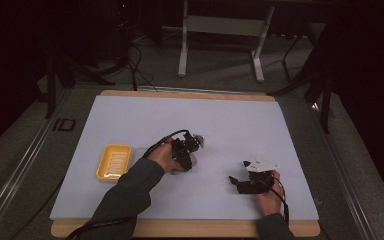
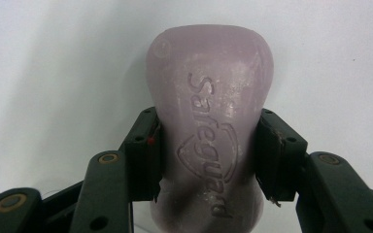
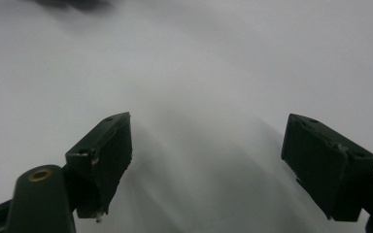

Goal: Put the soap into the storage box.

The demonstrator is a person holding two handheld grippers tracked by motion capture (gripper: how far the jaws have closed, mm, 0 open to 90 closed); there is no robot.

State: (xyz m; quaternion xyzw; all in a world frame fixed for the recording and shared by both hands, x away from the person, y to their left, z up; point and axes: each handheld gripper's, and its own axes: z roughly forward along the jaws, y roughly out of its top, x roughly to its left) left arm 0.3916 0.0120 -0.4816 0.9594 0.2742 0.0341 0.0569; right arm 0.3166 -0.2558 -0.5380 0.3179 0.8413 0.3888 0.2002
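A pale lilac bar of soap, stamped with a raised brand word, is clamped at its waist between the two black jaws of my left gripper. In the high view that left gripper sits near the middle of the white table sheet, with the soap hidden under the hand and tool. A yellow soap dish lies to its left, apart from it. My right gripper rests low at the front right, jaws wide open over bare sheet with nothing between them.
The wooden table edge runs along the front. A white-legged frame and cables stand on the dark floor behind the table. A dark blur sits at the top left of the right gripper view.
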